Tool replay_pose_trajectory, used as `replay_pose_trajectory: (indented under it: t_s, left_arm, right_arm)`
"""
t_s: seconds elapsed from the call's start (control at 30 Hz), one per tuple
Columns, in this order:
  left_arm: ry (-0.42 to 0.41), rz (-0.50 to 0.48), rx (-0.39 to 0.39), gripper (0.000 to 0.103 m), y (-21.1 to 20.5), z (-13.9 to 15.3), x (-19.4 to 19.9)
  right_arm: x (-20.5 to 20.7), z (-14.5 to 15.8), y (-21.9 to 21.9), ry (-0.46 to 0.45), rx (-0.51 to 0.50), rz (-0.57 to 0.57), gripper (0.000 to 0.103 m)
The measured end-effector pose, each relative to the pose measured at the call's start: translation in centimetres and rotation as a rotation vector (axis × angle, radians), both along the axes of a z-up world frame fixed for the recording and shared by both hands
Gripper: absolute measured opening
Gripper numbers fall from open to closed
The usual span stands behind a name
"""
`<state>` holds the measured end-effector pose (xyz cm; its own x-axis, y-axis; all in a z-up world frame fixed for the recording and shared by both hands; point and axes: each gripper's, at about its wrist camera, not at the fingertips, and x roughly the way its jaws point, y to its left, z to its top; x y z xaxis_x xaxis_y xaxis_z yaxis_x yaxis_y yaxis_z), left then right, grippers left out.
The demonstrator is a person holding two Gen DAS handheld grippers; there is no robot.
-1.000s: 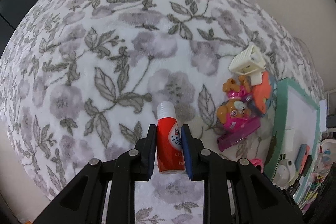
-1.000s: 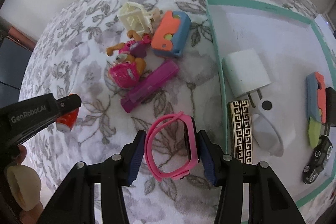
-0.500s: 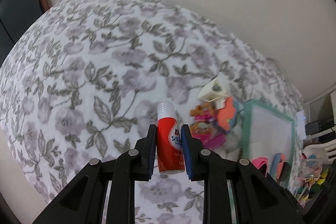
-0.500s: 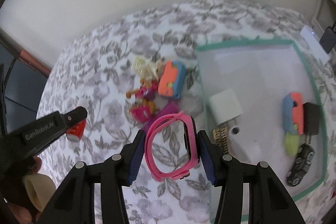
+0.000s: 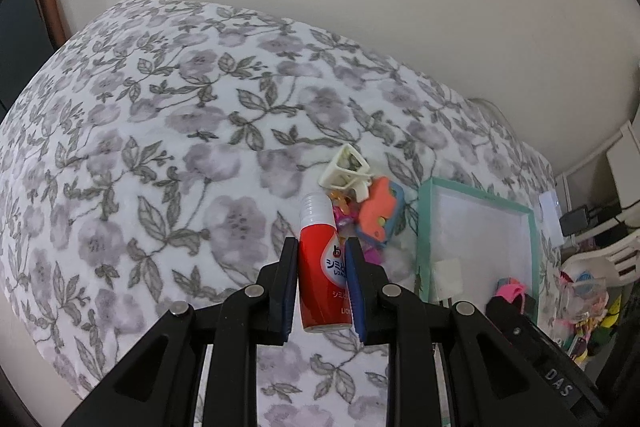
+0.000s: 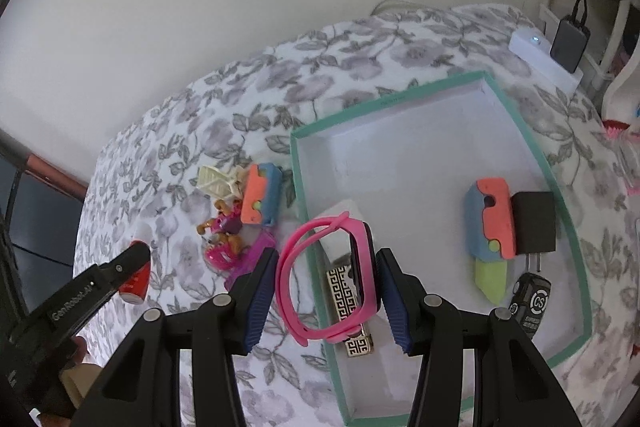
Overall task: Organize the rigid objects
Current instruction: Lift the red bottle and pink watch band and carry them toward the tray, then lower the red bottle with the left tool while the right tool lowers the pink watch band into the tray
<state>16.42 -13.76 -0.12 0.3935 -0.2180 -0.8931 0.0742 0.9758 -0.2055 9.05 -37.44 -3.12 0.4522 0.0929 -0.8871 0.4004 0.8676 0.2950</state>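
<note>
Bottle and watch were both up off the bed when I checked the two wrist views, and that was the change: a second earlier both had been low over the flowered blanket, and over that second I had raised them and swung them toward the tray. My left tongs were pinching the red bottle by its sides, cap pointing away from me, with the white clip and the orange-and-blue toy lying just beyond the tips and the tray off to their right. My right tongs held the pink watch, the dark face against the right pad and the loop of the strap pressed by the left one. From that view the watch hung above the tray's near left edge, with the patterned gold case and a white charger showing through and behind the strap. Further right in the tray lay a second orange-and-blue toy, a black plug and a car key. I judged that the lift was done and the carry nearly so for the watch; it needed lowering onto bare tray floor beyond the case. The bottle had farther to go. Left of the right tongs, the dog toy, a magenta piece, the clip and the first toy remained on the blanket, so several trips were left.
</note>
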Motion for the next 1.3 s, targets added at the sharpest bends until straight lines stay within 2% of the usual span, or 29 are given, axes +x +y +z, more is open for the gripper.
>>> replay_pose_trajectory:
  t_s: [0.1, 0.17, 0.43, 0.67, 0.93, 1.13, 1.3]
  left_arm:
    - [0.002, -0.031, 0.009, 0.024, -1.3, -0.2, -0.4]
    - [0.002, -0.052, 0.011, 0.024, -2.2, -0.4, -0.7]
    - [-0.045, -0.23, 0.023, 0.024, -8.8, -0.5, -3.3]
    - [-0.034, -0.336, -0.025, 0.024, -13.4, -1.4, -4.8]
    - [0.004, -0.403, -0.031, 0.024, -16.9, -3.3, -5.8]
    - [0.044, -0.408, -0.001, 0.024, -17.2, -4.9, -6.1]
    - [0.05, -0.407, 0.0, 0.024, -17.1, -5.0, -6.1]
  right_arm:
    - [-0.4, -0.1, -1.0, 0.019, -0.061, -0.032, 0.052]
    - [-0.8, -0.1, -1.8, 0.015, -0.066, -0.059, 0.052]
    - [-3.1, -1.1, -7.1, 0.056, -0.132, -0.233, 0.053]
    - [-5.2, -1.3, -10.8, 0.081, -0.19, -0.342, 0.053]
    - [-4.9, -2.1, -11.0, 0.091, -0.182, -0.331, 0.053]
    - [-4.7, -2.9, -10.7, 0.11, -0.162, -0.315, 0.053]
    - [-4.6, -3.2, -10.5, 0.116, -0.154, -0.307, 0.054]
